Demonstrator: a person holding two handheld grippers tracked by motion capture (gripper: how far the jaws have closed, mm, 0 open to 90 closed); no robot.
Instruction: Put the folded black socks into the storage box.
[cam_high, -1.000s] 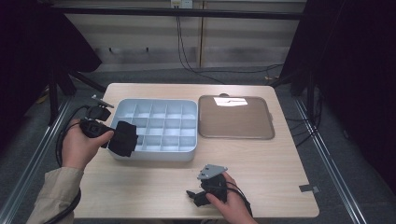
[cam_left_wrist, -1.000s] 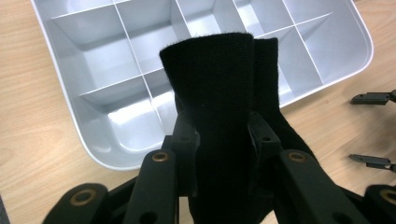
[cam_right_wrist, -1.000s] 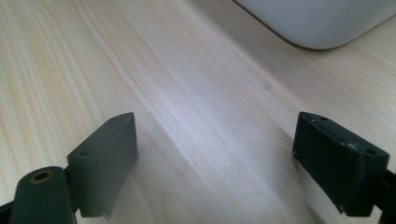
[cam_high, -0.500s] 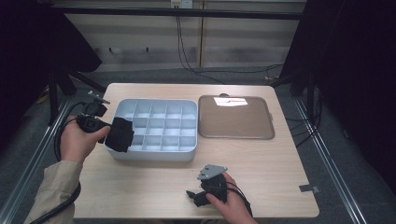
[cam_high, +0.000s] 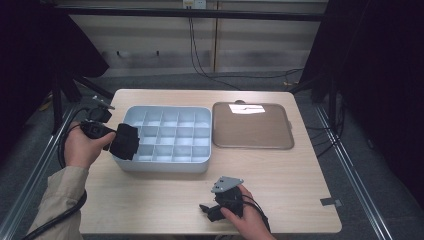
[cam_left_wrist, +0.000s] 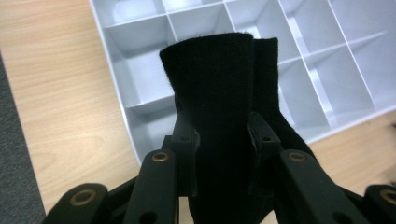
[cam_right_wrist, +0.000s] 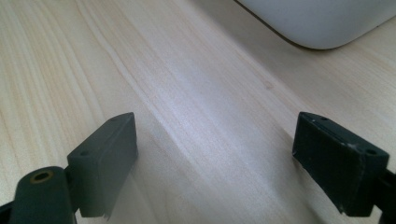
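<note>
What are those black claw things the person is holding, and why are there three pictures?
Those are grippers: hand-held tongs with two black jaws. One picture comes from a camera high above the wooden table. The other two come from small cameras riding on each gripper, looking along its jaws.

On the table stands a pale blue tray split into many little boxes, and beside it lies its brown lid.

The left gripper is squeezing a folded black cloth, which looks like a sock, over the tray's near-left corner. The right gripper rests low over the table with its jaws wide apart and nothing between them.
</note>
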